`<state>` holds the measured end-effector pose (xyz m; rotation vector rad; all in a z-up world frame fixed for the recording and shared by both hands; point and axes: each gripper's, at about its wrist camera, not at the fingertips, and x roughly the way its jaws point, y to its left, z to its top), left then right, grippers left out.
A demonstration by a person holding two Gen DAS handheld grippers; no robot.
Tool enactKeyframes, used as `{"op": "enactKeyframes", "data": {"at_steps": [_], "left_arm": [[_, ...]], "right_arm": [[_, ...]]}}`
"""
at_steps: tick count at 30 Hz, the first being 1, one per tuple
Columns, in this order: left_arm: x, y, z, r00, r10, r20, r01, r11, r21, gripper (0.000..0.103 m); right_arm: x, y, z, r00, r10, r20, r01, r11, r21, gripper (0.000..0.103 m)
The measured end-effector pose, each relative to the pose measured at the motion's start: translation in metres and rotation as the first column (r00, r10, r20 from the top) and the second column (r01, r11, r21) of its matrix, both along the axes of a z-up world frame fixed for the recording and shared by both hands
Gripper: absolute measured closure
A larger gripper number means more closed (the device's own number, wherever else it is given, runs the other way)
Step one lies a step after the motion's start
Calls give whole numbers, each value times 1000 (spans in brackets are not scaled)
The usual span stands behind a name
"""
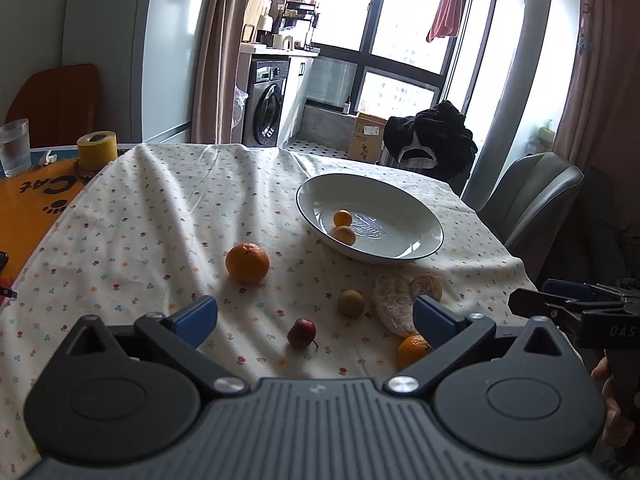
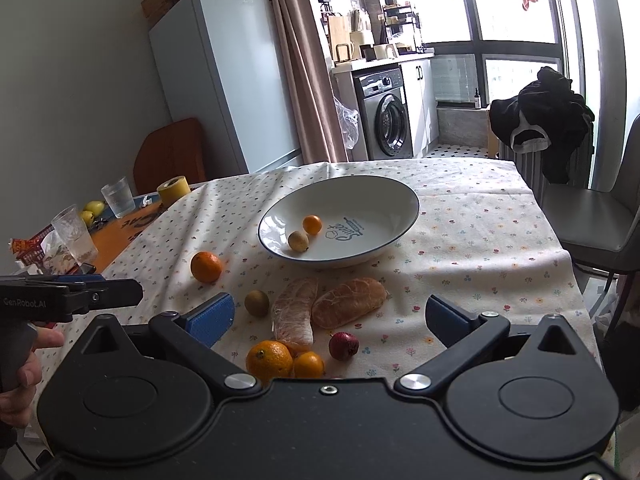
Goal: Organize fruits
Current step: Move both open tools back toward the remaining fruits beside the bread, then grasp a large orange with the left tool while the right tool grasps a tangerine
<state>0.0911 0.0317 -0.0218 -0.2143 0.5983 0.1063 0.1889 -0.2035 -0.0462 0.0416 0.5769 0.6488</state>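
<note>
A white bowl (image 1: pixel 416 216) (image 2: pixel 384 196) on the flowered tablecloth holds two small fruits: an orange one (image 2: pixel 312 224) and a yellowish one (image 2: pixel 298 241). On the cloth lie a tangerine (image 1: pixel 247 262) (image 2: pixel 206 267), a small green-brown fruit (image 1: pixel 351 303) (image 2: pixel 257 303), two peeled citrus pieces (image 1: pixel 390 304) (image 2: pixel 348 303), a dark red fruit (image 1: pixel 301 333) (image 2: pixel 343 345), a large orange (image 2: pixel 269 360) and a small one (image 2: pixel 309 365). My left gripper (image 1: pixel 316 316) hovers open over the red fruit. My right gripper (image 2: pixel 330 314) is open above the near fruits, holding nothing.
A yellow tape roll (image 1: pixel 97 150), drinking glasses (image 2: pixel 117 197) and clutter sit on the orange mat at the left. A grey chair (image 1: pixel 528 196) stands at the table's right side, and another chair with dark clothes (image 2: pixel 544 120) behind. The table's right edge is close.
</note>
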Motion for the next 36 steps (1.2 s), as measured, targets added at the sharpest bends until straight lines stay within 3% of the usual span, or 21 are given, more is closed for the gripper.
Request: {"op": "enactKeyframes", "data": {"at_steps": [16, 20, 28, 36], "left_arm": [[0, -24, -10, 997, -79, -9, 78, 997, -20, 1], [4, -29, -15, 996, -88, -21, 88, 996, -34, 3], [13, -42, -22, 989, -143, -43, 141, 989, -37, 15], [27, -50, -37, 980, -183, -75, 179, 982, -62, 34]], "right_arm": [[-5, -19, -8, 1000, 8, -21, -8, 1000, 3, 1], [-4, -22, -12, 999, 15, -35, -15, 1000, 7, 8], [1, -24, -20, 997, 34, -64, -34, 999, 9, 16], [11, -20, -31, 994, 62, -93, -62, 998, 6, 35]]}}
